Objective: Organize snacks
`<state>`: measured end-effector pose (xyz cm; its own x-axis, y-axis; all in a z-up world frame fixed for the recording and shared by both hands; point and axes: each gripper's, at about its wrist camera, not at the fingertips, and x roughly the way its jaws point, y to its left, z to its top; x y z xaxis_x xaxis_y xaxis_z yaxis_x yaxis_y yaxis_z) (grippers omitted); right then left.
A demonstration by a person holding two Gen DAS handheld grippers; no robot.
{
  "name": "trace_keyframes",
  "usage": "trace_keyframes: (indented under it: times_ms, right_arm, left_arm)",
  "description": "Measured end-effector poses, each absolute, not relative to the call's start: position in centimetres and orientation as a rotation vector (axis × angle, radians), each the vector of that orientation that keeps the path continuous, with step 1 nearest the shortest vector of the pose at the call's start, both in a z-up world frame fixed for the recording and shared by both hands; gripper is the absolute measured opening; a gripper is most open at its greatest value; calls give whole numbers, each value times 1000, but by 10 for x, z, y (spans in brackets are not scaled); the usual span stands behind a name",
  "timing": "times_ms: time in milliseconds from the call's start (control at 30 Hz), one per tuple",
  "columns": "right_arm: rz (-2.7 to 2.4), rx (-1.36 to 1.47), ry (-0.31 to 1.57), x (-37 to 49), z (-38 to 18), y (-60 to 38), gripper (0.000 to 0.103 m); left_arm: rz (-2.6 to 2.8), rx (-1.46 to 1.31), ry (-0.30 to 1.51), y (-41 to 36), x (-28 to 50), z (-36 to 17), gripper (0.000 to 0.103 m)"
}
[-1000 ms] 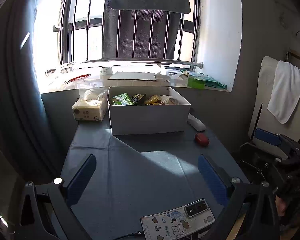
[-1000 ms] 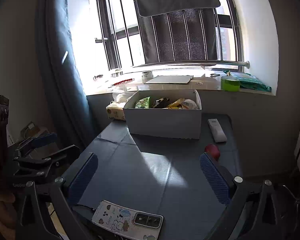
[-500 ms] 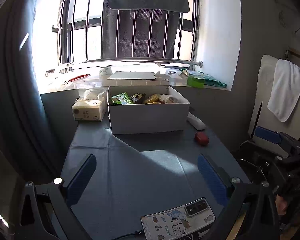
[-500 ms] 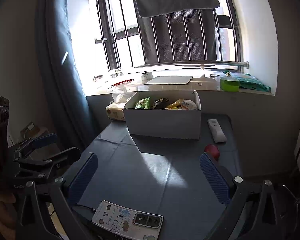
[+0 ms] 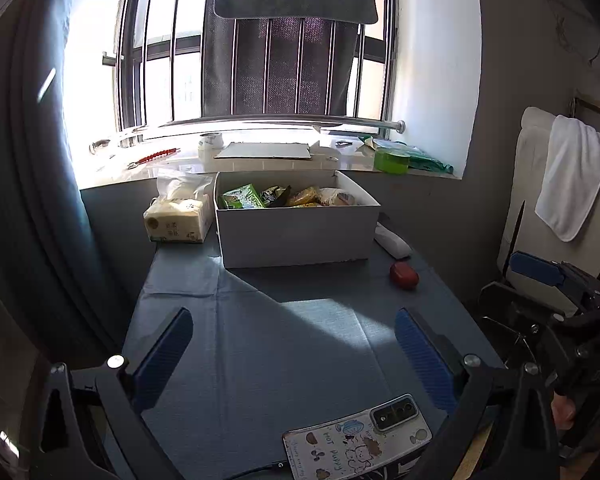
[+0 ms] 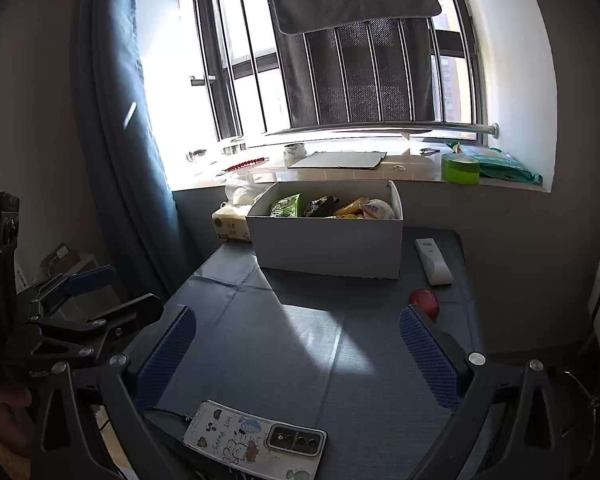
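In the left wrist view, the left gripper (image 5: 294, 354) hangs low over the near end of the blue-grey cloth-covered table (image 5: 260, 344), its blue-padded fingers (image 5: 162, 356) spread wide with nothing between them. The white rectangular cardboard box (image 5: 296, 236) stands straight ahead at the far end of the table, its long side facing the fingers, and the snack packets (image 5: 284, 197), green, dark and yellow, already lie inside it. A small red rounded object (image 5: 404, 275) sits alone on the cloth, ahead and to the right, just off the box's right front corner and beside a white remote control (image 5: 392, 242); whether it is a snack cannot be told. In the right wrist view, the right gripper (image 6: 300, 354) also hovers above the near table edge with its pads held far apart and empty. The red object (image 6: 425, 300) lies just beyond its right-hand pad (image 6: 428, 360), well short of the box (image 6: 328, 246), so the right gripper looks the nearer one if that piece is meant for the box. A phone in a cartoon-printed case (image 6: 256, 442) lies at the near edge under both grippers.
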<state>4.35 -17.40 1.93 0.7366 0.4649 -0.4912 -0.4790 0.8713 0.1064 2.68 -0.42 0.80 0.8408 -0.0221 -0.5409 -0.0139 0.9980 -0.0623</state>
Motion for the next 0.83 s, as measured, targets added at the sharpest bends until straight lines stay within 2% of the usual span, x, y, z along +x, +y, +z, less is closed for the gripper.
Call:
trace_keyframes:
  times_ms: [833]
  right_arm:
    - [516, -34, 534, 41, 20, -171, 103]
  left_arm:
    - [-27, -59, 569, -7, 25, 7, 103]
